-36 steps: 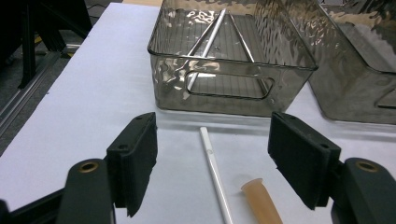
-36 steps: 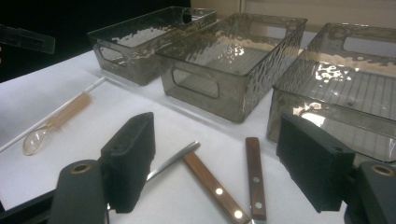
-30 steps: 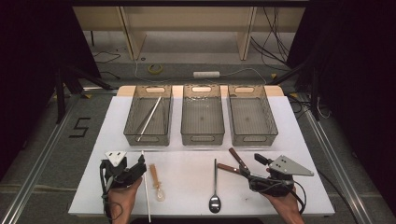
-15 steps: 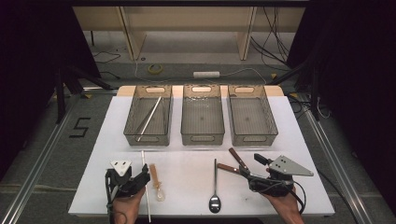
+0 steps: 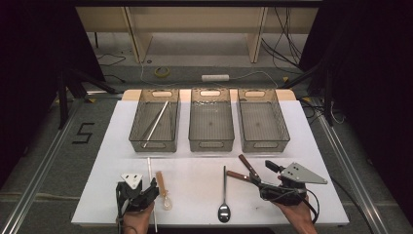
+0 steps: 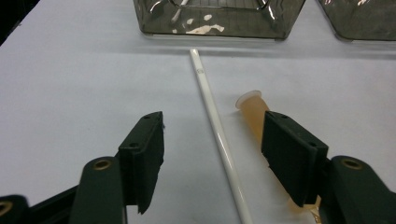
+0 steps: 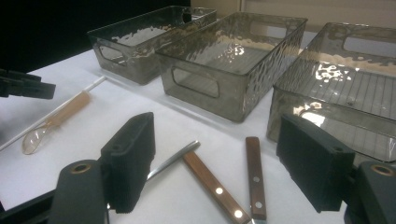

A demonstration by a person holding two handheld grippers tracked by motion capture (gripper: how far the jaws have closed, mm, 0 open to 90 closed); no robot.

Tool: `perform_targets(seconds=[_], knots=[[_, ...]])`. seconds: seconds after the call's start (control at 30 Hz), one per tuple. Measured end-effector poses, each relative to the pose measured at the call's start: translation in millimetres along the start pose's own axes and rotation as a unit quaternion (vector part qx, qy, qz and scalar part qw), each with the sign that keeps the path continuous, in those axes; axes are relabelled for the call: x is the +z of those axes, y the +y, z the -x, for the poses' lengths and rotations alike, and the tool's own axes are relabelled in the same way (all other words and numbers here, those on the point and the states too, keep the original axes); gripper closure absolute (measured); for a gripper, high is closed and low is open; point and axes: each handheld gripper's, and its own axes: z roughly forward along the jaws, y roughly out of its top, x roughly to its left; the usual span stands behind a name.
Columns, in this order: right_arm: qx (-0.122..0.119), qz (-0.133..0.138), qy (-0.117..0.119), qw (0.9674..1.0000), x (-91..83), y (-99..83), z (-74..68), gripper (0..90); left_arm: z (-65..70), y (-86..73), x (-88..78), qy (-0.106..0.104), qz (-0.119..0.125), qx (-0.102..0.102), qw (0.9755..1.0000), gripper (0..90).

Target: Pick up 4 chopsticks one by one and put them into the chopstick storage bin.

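Note:
My left gripper [image 6: 212, 125] is low over the table with its jaws open and a thin white stick [image 6: 215, 122] lying between them; the jaws have just been closing and neither pad touches the stick. An orange plastic spoon [image 6: 252, 111] lies just beside the right-hand jaw. In the high view the left gripper [image 5: 148, 189] is at the near left, over the stick [image 5: 152, 204] and beside the spoon [image 5: 163, 191]. My right gripper [image 7: 217, 135] stands open above two wooden-handled utensils [image 7: 211, 183], and sits at the near right in the high view [image 5: 261, 175].
Three clear grey bins stand in a row at the back [image 5: 211, 126]; the left one [image 5: 155, 141] holds another white stick. A metal spoon [image 5: 224, 195] lies between the two grippers. The table's near edge is right behind both hands.
The left gripper has sunk toward the table and shifted a little right over the white stick, and its jaws have narrowed. The right gripper has stayed still.

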Motion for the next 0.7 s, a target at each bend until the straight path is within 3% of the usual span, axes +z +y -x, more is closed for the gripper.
perform_targets(seconds=[0.17, 0.7], knots=[[0.000, -0.001, 0.000, 1.0000, 0.3, -0.1, -0.2, 29.2, 1.6, -2.8, 1.7, 0.002, -0.008, 0.010, 0.9999, 44.5], [0.000, 0.000, 0.000, 1.0000, 0.1, 0.0, -0.4, 29.2, 6.6, -6.4, 9.0, -0.003, -0.038, 0.011, 0.9992, 59.2]])
